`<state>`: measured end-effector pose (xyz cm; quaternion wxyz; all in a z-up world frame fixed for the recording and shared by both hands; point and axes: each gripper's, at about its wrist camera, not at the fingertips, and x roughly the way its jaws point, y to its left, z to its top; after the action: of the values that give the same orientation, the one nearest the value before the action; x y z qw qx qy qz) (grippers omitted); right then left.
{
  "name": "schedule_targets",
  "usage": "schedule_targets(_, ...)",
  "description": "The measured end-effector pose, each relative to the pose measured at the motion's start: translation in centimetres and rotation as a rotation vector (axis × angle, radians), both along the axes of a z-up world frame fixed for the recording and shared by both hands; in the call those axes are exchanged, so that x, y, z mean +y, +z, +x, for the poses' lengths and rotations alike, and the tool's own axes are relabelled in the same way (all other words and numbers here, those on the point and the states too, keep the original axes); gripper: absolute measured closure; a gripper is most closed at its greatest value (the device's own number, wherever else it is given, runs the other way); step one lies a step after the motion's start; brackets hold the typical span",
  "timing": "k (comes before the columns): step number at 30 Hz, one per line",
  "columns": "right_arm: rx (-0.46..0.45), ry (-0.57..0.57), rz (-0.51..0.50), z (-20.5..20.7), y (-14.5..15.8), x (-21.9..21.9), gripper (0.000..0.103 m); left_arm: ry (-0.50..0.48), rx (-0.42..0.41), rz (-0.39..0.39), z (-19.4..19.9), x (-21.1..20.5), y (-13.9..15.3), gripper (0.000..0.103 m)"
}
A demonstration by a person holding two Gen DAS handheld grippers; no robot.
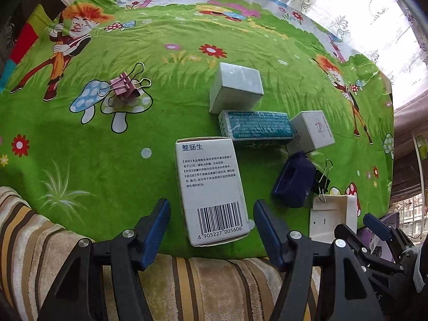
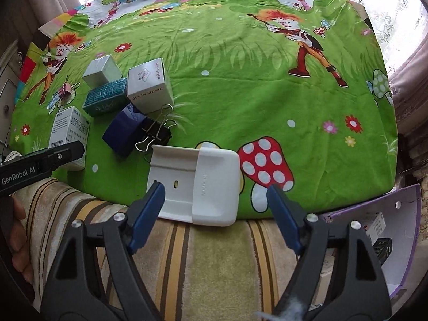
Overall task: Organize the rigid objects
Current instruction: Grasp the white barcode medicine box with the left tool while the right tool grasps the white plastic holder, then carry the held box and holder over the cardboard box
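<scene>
Boxes and clips lay near on the green sheet (image 1: 133,139). Both grippers were spread wide, grasping nothing: left gripper (image 1: 211,219) around the medicine box (image 1: 211,187), right gripper (image 2: 214,203) around the white holder (image 2: 198,184). Squeeze each one's middle, gently.

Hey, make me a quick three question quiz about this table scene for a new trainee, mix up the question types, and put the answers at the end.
1. True or false: the left gripper is shut on the barcoded medicine box.
2. Multiple choice: what lies between the right gripper's open fingers? A) the teal box B) the white plastic holder C) the pink binder clip
3. Fill in: the black binder clip touches the dark ____ box.

Key:
1. False; its jaws stand open on either side of the box.
2. B
3. blue
</scene>
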<state>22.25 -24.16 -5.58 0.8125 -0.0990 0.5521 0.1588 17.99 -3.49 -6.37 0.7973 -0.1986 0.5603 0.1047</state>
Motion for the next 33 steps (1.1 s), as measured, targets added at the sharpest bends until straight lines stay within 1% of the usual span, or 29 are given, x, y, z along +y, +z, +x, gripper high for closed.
schedule_targets(2,0.017,-0.003,0.001,0.3,-0.3,0.0,0.025,-0.001,0.003,0.004,0.1,0.0,-0.2,0.04)
schedule_targets(3,0.025,-0.004,0.0,0.5,-0.5,0.0,0.026,-0.003,0.002,0.005,0.1,0.0,-0.2,0.045)
schedule_targets(4,0.032,-0.003,-0.002,0.6,-0.7,0.1,0.029,-0.003,0.004,0.008,0.1,0.0,-0.2,0.047)
schedule_targets(5,0.041,-0.003,-0.005,0.7,-0.9,0.1,0.033,-0.004,0.006,0.009,0.2,0.0,-0.3,0.052)
schedule_targets(7,0.063,-0.001,-0.015,1.1,-1.5,0.3,0.039,-0.005,0.007,0.01,0.2,-0.1,-0.4,0.054)
schedule_targets(10,0.067,0.004,-0.007,1.4,-1.8,0.4,0.042,-0.002,-0.007,-0.001,0.2,0.0,-0.4,0.056)
schedule_targets(12,0.061,0.015,0.002,1.3,-1.7,0.5,0.051,0.004,-0.02,-0.014,0.0,0.1,-0.3,0.059)
schedule_targets(13,0.056,0.017,0.006,1.1,-1.7,0.5,0.058,0.008,-0.026,-0.02,-0.2,0.2,-0.2,0.061)
schedule_targets(14,0.052,0.014,0.005,1.0,-1.6,0.5,0.061,0.01,-0.031,-0.031,-0.3,0.4,-0.1,0.063)
schedule_targets(19,0.046,0.01,0.044,0.6,-1.3,0.0,0.062,0.022,-0.062,-0.077,-1.0,0.9,0.1,0.063)
schedule_targets(24,-0.005,0.011,0.062,-0.8,0.0,-0.6,0.062,0.028,-0.112,-0.111,-2.2,1.4,1.0,0.063)
schedule_targets(27,-0.039,0.012,0.061,-1.5,0.7,-0.9,0.062,0.03,-0.128,-0.124,-2.7,1.5,1.5,0.063)
schedule_targets(33,-0.106,0.007,0.079,-3.0,2.1,-1.3,0.062,0.002,-0.187,-0.162,-3.3,0.7,2.8,0.063)
